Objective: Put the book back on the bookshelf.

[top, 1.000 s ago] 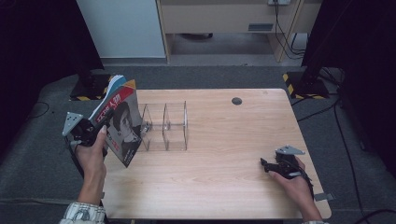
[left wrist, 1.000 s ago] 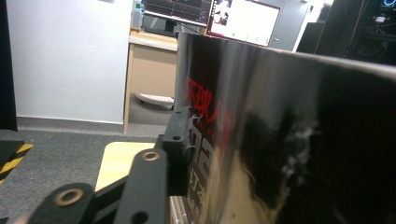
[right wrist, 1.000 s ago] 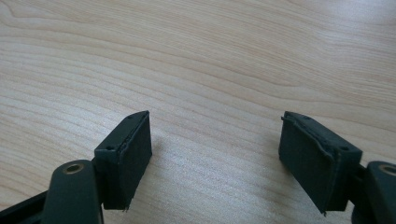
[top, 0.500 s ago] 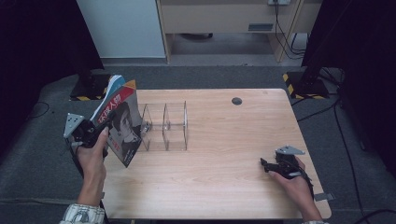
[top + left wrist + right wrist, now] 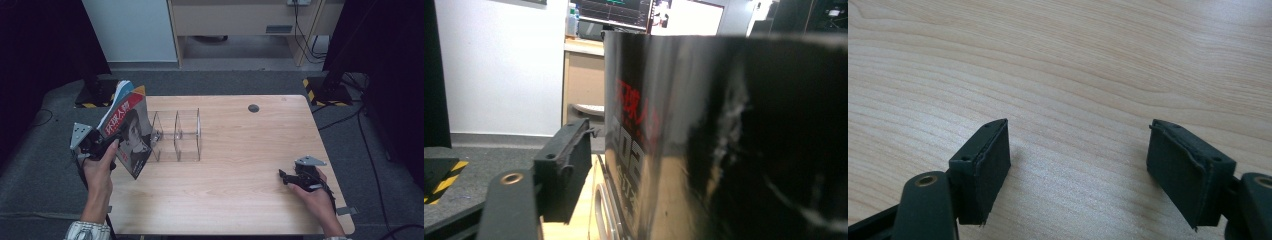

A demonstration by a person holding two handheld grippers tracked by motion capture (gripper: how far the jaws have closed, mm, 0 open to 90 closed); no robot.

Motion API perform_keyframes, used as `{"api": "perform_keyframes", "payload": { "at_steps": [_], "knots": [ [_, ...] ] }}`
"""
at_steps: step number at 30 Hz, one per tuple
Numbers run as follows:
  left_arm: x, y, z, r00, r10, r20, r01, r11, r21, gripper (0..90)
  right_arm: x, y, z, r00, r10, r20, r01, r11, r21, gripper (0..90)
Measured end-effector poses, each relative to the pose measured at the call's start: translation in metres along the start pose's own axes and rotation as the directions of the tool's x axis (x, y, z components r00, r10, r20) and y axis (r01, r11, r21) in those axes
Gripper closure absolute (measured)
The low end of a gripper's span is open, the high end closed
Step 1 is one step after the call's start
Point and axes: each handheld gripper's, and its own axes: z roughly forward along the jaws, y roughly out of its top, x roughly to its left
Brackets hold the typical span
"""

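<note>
A magazine (image 5: 127, 132) with a red title and a portrait on its cover stands tilted over the table's left edge. My left gripper (image 5: 100, 142) is shut on its lower edge. In the left gripper view the glossy dark cover (image 5: 724, 140) hides the right jaw, and the left finger (image 5: 566, 165) presses beside it. Just right of the magazine stands a clear acrylic rack (image 5: 177, 135) with upright dividers. My right gripper (image 5: 286, 177) rests low near the table's right front, open, with bare wood between its fingertips (image 5: 1078, 150).
The wooden table (image 5: 240, 145) carries a small dark round disc (image 5: 253, 108) near its far edge. Behind it stand a white cabinet (image 5: 130, 30) and a beige shelf unit (image 5: 240, 20). Stands with yellow-black striped bases (image 5: 325, 90) sit on the floor at both far corners.
</note>
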Motion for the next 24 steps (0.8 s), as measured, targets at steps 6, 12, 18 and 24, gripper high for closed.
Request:
{"api": "perform_keyframes", "payload": {
  "at_steps": [6,12,18,24],
  "knots": [
    [-0.0028,-0.0021,-0.0012,0.9998,0.019,0.002,-0.019,0.9997,0.016,16.9,0.0,0.0,0.0,1.0,0.0,0.0,0.0,1.0,0.0,25.6],
    [-0.005,-0.0039,-0.0024,0.9995,0.024,0.018,-0.025,0.9994,0.025,10.6,0.0,0.0,0.0,1.0,0.0,0.0,0.0,1.0,0.0,25.6],
    [-0.0075,-0.0055,-0.0044,0.9991,0.037,0.019,-0.037,0.9988,0.031,6.6,0.0001,0.0,0.0001,1.0,0.002,0.0,-0.002,1.0,-0.001,25.6],
    [-0.0096,-0.0079,-0.0062,0.999,0.037,0.027,-0.037,0.9987,0.033,4.9,0.0,0.0,0.0,1.0,0.0,0.0,0.0,1.0,0.0,25.5]
  ]
}}
